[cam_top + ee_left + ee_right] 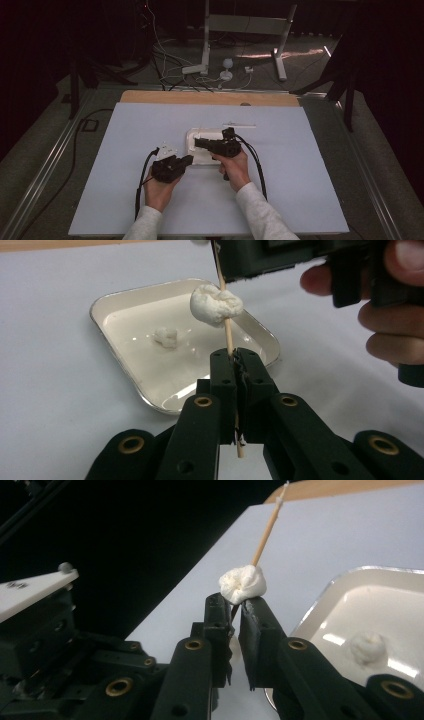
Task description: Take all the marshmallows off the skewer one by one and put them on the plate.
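Over the near edge of the tray (120, 305), a wooden skewer (227, 335) is pinched tight in the left gripper (235, 354) so the marshmallow (216, 304) can be worked along it. Just under that marshmallow (243, 583), the right gripper (235, 602) has its jaws narrowed around the stick; actual pressing can't be told. A spare marshmallow (368, 646) lies in the tray, lost in the high view.

Skewer (229, 337) top is hidden behind the right gripper (280, 257) body in the left gripper view; its lower stretch is covered by clamped jaws. Tray (370, 625) is cut off by the right edge in the right gripper view. Marshmallow and skewer are too small to resolve in the high view.
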`<state>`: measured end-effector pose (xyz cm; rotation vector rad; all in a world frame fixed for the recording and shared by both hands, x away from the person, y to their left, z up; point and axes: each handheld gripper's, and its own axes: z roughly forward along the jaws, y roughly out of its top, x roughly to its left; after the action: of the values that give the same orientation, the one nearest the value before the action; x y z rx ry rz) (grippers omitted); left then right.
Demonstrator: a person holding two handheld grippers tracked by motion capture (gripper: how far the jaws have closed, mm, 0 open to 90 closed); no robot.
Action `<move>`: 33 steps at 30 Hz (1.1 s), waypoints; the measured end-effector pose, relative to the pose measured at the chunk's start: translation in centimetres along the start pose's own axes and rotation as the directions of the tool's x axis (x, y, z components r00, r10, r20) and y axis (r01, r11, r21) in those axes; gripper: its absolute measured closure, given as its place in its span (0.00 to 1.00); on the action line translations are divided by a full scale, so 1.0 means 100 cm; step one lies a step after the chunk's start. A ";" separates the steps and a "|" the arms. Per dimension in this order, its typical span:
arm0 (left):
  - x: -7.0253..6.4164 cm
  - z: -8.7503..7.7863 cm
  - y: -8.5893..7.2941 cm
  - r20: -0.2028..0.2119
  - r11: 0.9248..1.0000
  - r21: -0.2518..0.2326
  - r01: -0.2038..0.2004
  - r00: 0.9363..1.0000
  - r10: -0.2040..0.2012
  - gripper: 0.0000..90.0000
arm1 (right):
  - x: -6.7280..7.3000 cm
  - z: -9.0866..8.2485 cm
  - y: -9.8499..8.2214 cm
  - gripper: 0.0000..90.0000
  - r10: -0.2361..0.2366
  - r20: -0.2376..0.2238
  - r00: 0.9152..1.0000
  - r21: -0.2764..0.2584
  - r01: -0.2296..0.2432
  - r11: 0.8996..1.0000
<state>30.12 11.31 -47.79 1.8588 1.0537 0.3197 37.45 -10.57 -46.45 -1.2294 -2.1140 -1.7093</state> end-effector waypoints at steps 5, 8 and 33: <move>0.001 -0.004 0.001 -0.018 1.000 -0.028 0.004 1.000 -0.005 1.00 | 0.001 0.000 -0.001 0.81 -0.005 0.008 1.000 0.011 0.005 1.000; -0.001 -0.002 0.000 -0.002 1.000 -0.018 -0.011 1.000 0.011 1.00 | 0.002 0.001 -0.001 0.81 -0.006 -0.006 1.000 0.001 0.006 1.000; -0.003 -0.006 0.000 0.007 0.995 -0.004 -0.098 0.995 0.098 1.00 | 0.009 -0.014 0.021 0.95 -0.044 0.073 0.996 -0.078 0.050 0.996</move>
<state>29.52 11.44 -47.42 1.9113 0.9581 0.3718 37.76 -11.29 -43.87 -1.2906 -2.1503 -1.8128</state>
